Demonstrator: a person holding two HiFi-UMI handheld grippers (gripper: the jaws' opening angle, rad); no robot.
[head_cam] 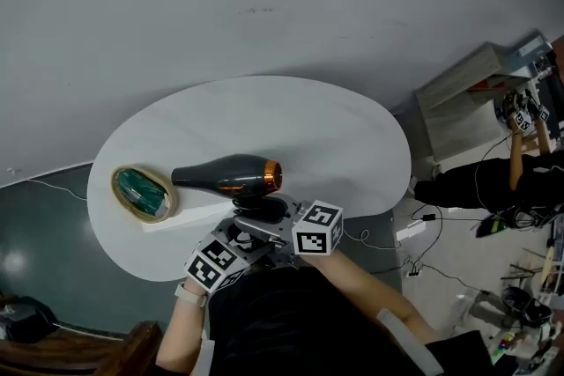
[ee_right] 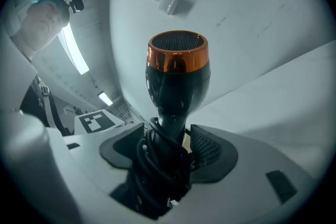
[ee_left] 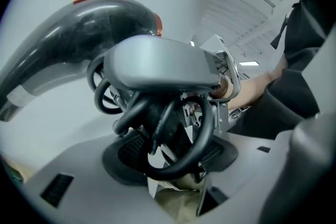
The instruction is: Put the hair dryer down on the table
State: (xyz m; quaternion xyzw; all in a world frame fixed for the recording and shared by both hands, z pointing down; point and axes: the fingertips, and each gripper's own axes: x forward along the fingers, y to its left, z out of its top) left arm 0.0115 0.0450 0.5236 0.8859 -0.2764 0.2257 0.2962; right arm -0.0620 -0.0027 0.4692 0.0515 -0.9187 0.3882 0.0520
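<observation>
A black hair dryer (head_cam: 229,174) with a copper ring lies level just above the near edge of the white oval table (head_cam: 308,123), nozzle pointing left. Its handle, wound with black cord, points toward me. In the right gripper view, my right gripper (ee_right: 165,152) is shut on that handle, with the dryer's body (ee_right: 177,76) standing up beyond the pads. From the other side, my left gripper (ee_left: 170,157) is closed on the same cord-wrapped handle, and the dryer's barrel (ee_left: 79,34) arcs overhead. Both grippers (head_cam: 264,220) sit side by side at the table's front edge.
An oval dish (head_cam: 141,192) holding something green rests on a white slab at the table's left end. A wooden chair (head_cam: 88,352) stands at lower left. Right of the table are a low shelf (head_cam: 467,92), floor cables (head_cam: 441,242) and another person (head_cam: 493,180).
</observation>
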